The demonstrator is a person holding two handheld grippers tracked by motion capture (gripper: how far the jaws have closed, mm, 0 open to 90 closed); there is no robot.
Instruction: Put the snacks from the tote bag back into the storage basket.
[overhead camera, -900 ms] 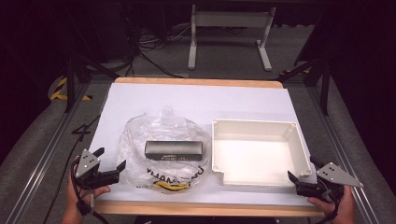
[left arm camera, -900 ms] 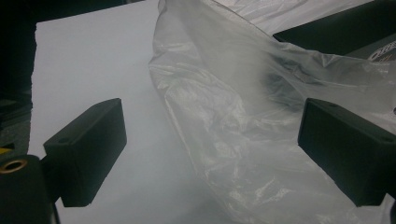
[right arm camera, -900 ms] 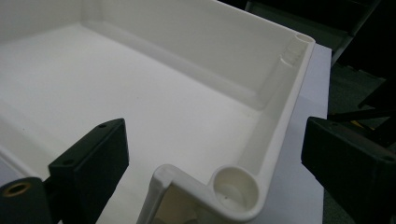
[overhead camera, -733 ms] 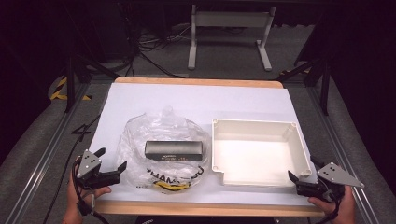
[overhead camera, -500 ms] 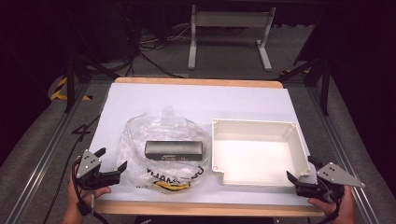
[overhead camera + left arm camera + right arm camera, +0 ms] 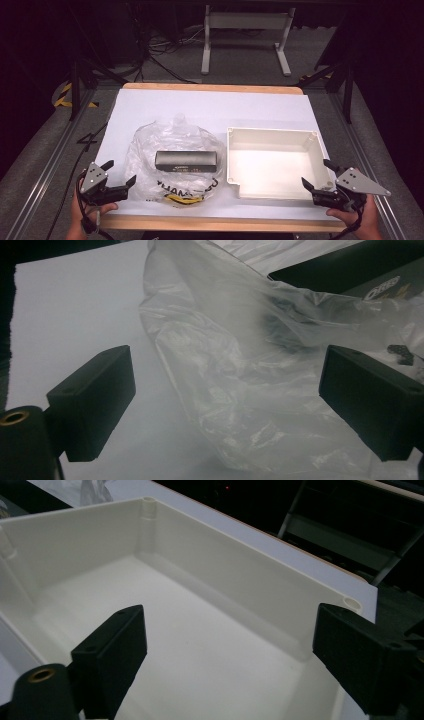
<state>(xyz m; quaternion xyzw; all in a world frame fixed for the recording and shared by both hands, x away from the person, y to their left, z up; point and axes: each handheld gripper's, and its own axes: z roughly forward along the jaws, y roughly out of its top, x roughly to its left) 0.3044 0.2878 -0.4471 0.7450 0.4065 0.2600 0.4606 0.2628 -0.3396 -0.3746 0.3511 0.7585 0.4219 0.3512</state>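
Both grippers sit at the near edge of the table in the high view, the left gripper with its jaws spread and empty, the right gripper likewise spread and holding nothing. Just ahead and to the right of the left gripper lies the clear plastic bag, with a dark box in its folds and a yellow cable coiled under the film; just ahead of the right gripper stands the white tray, bare inside. From the left gripper view, crumpled film of the plastic bag lies between and beyond the wide jaws, not yet pinched, and the dark box shows further off to the upper right. From the right gripper view, the jaws frame the white tray from above its near corner (nothing rests in it). By this showing the work has barely begun: the bag is ungrasped, its contents remain inside, and emptying them toward the tray appears to be what is left.
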